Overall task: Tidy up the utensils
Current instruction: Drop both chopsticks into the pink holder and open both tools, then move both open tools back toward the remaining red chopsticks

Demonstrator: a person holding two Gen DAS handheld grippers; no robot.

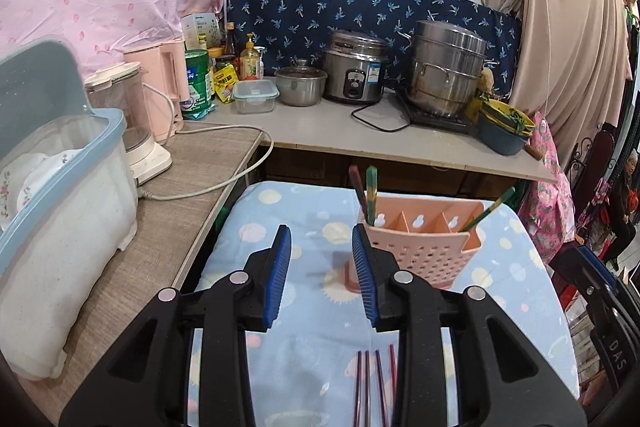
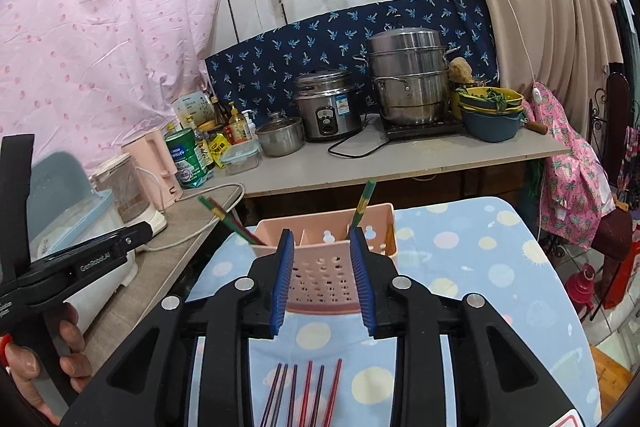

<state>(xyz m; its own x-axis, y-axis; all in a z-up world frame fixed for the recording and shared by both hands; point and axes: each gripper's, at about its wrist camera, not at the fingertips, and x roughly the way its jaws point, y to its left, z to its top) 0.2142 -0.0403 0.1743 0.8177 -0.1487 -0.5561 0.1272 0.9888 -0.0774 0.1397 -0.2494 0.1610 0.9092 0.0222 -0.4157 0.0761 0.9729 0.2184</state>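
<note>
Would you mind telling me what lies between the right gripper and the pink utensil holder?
Nothing: in the right wrist view the right gripper stands open just in front of the pink utensil holder, with only bare patterned cloth beneath.

Right gripper [image 2: 322,277] is hanging open and empty in front of the pink utensil holder [image 2: 324,251]. Loose chopsticks [image 2: 304,393] are lying on the dotted cloth [image 2: 480,267] under it.
</note>
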